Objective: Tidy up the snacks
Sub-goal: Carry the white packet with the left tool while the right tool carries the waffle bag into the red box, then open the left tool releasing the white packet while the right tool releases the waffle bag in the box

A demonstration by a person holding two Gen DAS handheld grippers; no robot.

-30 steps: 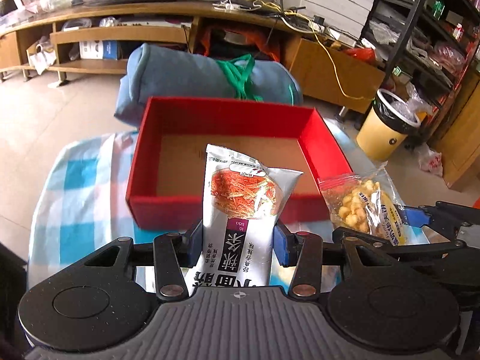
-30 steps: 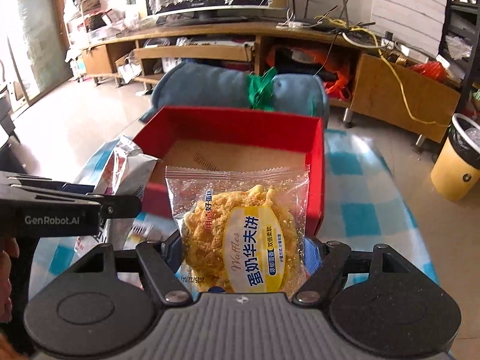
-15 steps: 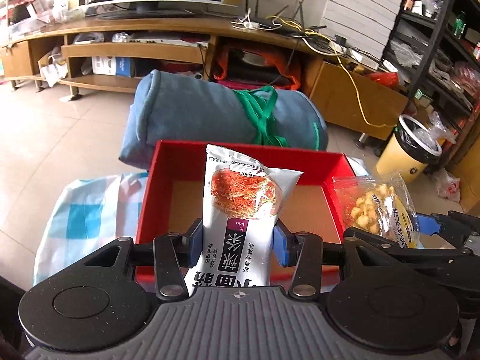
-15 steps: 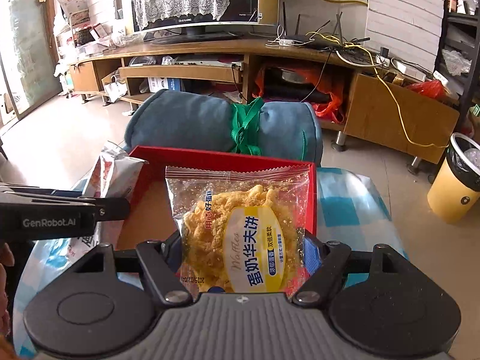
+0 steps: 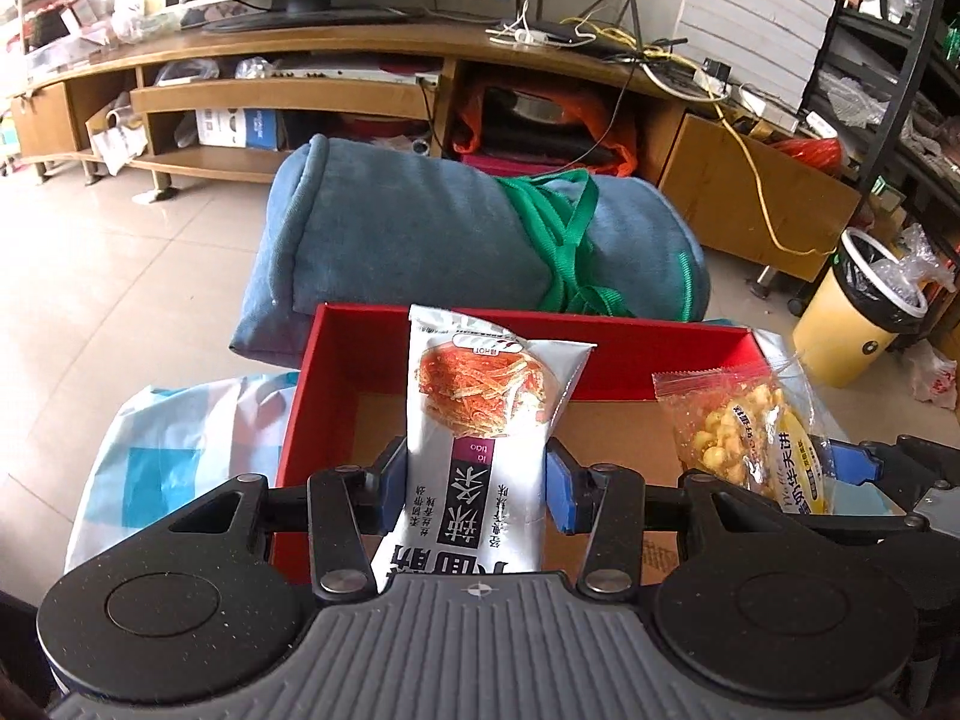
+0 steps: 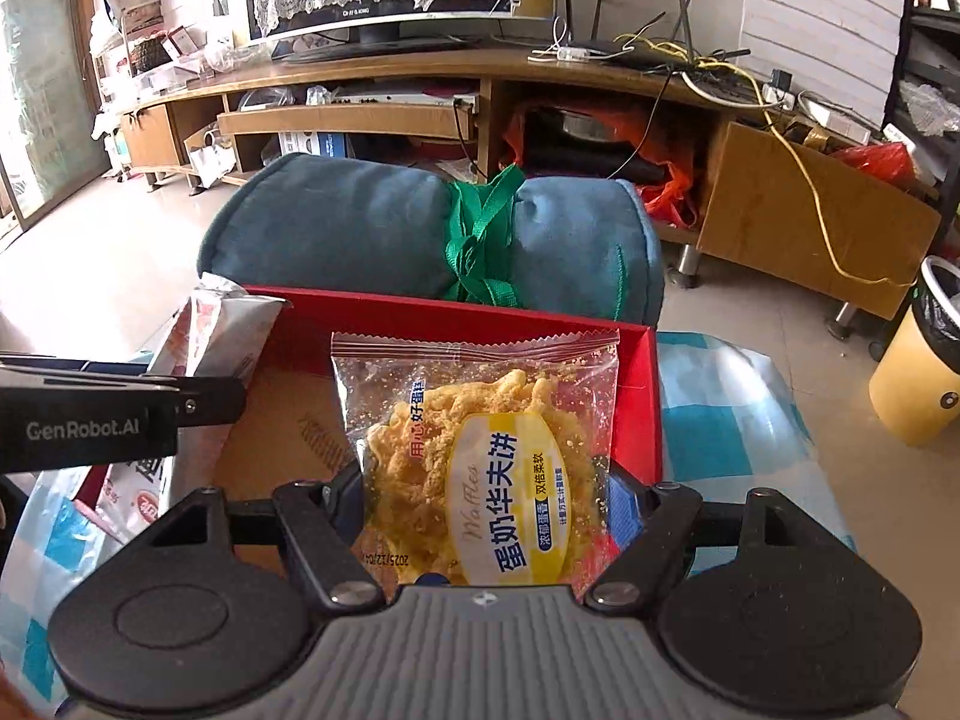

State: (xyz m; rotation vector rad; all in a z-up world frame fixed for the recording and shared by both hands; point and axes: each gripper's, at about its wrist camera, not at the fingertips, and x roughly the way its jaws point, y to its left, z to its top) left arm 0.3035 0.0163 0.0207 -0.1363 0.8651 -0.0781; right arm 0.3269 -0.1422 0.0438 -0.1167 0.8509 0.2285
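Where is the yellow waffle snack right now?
The waffle pack is pinched upright in the right gripper, over the red box. In the left wrist view it shows at the right, beside the spicy strips bag.

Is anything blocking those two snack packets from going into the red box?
Nothing visible. The spicy strips packet and waffle packet hang over the red box, whose visible cardboard floor lies bare beneath them.
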